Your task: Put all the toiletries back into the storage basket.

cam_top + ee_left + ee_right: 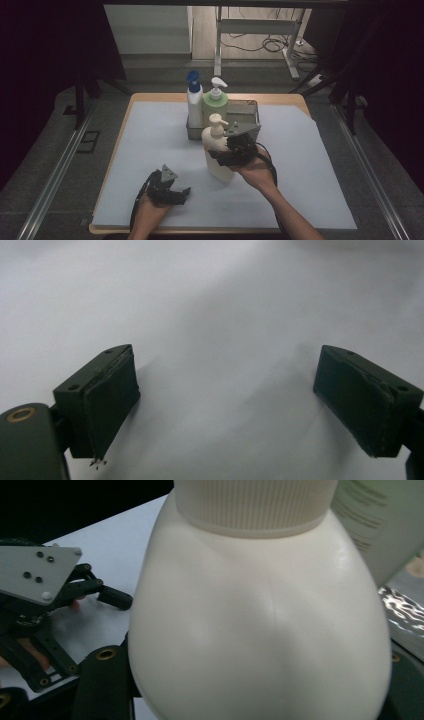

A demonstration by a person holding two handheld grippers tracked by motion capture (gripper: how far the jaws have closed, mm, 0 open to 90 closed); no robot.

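A cream pump bottle (216,167) stands upright near the middle of the white mat (150,145). My right gripper (222,152) is shut on it from the right side, at mid-height. In the right gripper view the bottle's rounded body (260,620) sits between the two black jaws, pressed by both. My left gripper (175,192) rests low over the mat near the front edge. Its pads (107,405) stand wide apart over bare white mat, with nothing between them. The left gripper (40,605) also shows beyond the bottle in the right gripper view.
A metal basket (250,107) stands at the back of the mat. It holds a white bottle with a blue cap (194,102) and a green pump bottle (215,102). The green bottle's label (380,525) is close behind the held bottle. The wooden table edge (150,96) borders the mat.
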